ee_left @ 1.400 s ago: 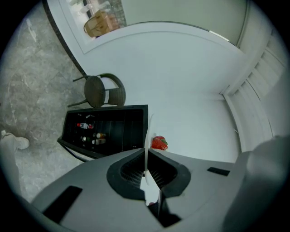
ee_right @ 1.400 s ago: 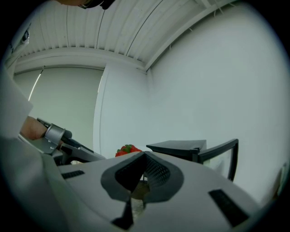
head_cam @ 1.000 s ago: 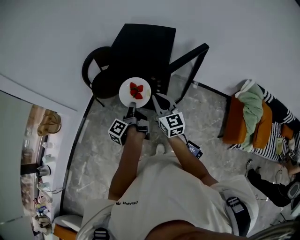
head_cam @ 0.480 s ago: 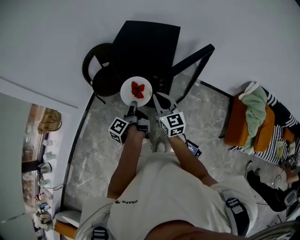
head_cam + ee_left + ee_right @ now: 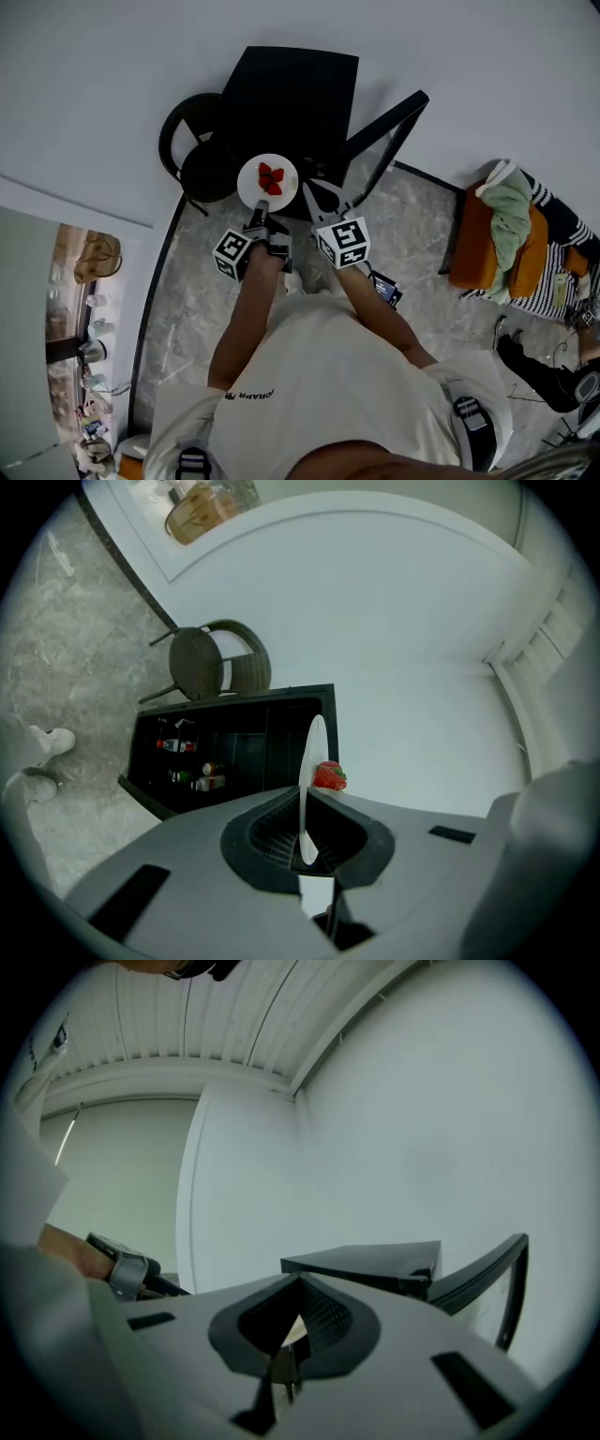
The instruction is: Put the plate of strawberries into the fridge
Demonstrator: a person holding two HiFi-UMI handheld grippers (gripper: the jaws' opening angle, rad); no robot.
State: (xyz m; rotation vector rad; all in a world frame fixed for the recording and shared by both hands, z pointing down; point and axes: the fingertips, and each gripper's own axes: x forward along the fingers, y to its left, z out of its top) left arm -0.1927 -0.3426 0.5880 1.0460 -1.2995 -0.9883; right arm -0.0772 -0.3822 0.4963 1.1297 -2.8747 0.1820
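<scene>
Head view: person stands over black fridge (image 5: 291, 89), door (image 5: 389, 127) open.
L gripper (image 5: 258, 214): jaws pinch near rim of white plate (image 5: 281, 192), held out in front of fridge.
Strawberries (image 5: 271, 178): red, in middle of plate.
L gripper view: plate seen edge-on betw. jaws; bottles (image 5: 192, 778) on fridge shelves.
R gripper (image 5: 323, 202): jaws pressed together, nothing in them, just beside plate.
Chair (image 5: 192, 155): next to fridge.

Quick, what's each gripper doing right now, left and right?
Left gripper: closed on the rim of the white plate of strawberries.
Right gripper: closed, nothing between its jaws.
</scene>
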